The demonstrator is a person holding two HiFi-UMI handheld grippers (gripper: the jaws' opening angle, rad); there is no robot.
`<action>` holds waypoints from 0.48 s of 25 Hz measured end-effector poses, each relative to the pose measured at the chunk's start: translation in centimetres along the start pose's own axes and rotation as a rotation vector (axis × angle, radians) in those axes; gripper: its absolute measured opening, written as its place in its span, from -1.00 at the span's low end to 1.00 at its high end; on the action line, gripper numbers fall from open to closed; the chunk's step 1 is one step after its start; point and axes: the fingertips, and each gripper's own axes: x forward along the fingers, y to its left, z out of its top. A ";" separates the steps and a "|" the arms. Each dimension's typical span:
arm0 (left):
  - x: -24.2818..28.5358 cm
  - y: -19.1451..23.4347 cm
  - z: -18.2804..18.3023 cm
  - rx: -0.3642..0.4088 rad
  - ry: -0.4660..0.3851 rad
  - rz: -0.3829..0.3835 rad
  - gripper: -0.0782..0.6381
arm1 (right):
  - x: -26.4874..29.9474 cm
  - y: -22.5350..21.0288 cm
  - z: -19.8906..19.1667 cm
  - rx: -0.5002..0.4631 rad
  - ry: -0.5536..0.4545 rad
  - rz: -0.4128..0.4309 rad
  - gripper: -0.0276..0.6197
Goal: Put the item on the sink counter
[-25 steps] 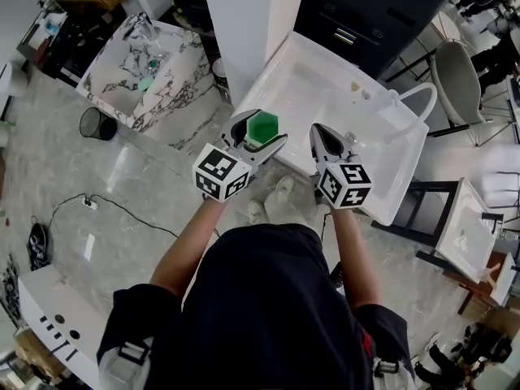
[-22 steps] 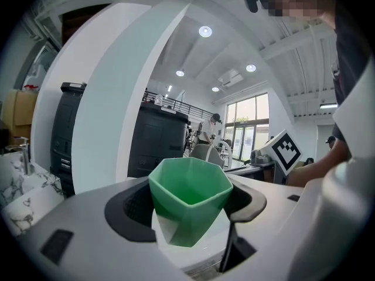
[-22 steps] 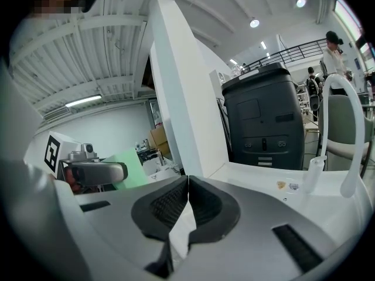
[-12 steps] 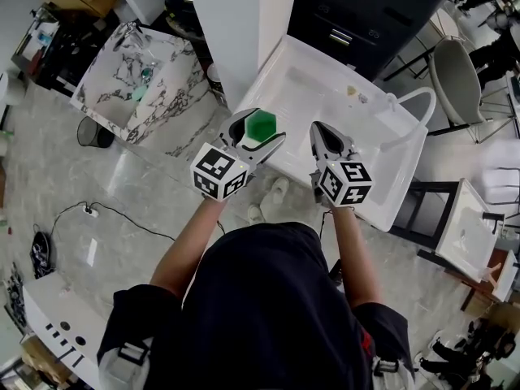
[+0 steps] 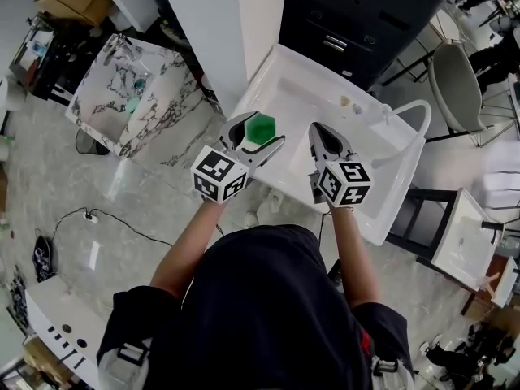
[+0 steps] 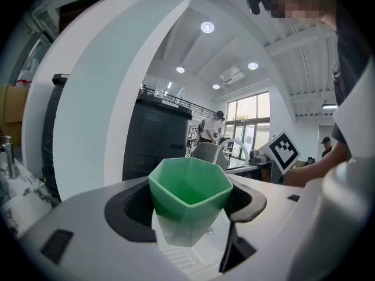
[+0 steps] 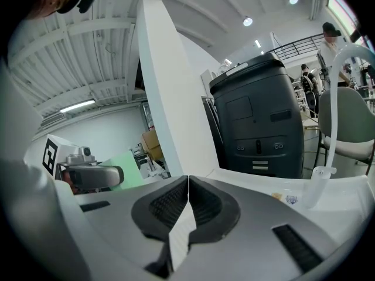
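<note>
A green faceted cup [image 5: 261, 128] [image 6: 188, 201] stands upright between the jaws of my left gripper [image 5: 253, 134] [image 6: 188, 211], which is shut on it; its lower part looks pale and translucent. It hangs over the near-left edge of the white sink counter [image 5: 284, 84]. My right gripper [image 5: 322, 139] [image 7: 187, 206] is beside it on the right, over the counter's near edge, shut with nothing between its pads. The white sink basin [image 5: 325, 116] and its arched white faucet [image 5: 402, 112] [image 7: 331, 98] lie beyond both grippers.
A white pillar [image 5: 215, 23] stands left of the sink, with a dark cabinet [image 5: 357, 15] [image 7: 263, 122] behind it. A marble-patterned sink unit [image 5: 134, 88] is at the far left. Small items [image 5: 348, 101] lie on the counter by the faucet. A chair [image 5: 459, 80] stands at the right.
Both grippers have moved forward toward the sink together, and the sink now lies closer beneath them. The cup stays held in the left gripper.
</note>
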 end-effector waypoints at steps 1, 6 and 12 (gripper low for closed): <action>0.4 0.2 0.1 0.001 0.003 0.000 0.14 | 0.2 -0.5 0.2 0.005 -0.003 0.000 -0.81; 2.6 1.4 0.5 0.001 0.015 0.004 0.14 | 1.6 -2.4 0.8 0.032 -0.005 0.006 -0.81; 5.7 1.8 0.7 -0.004 0.035 -0.003 0.14 | 2.9 -4.4 0.7 0.036 0.017 0.014 -0.81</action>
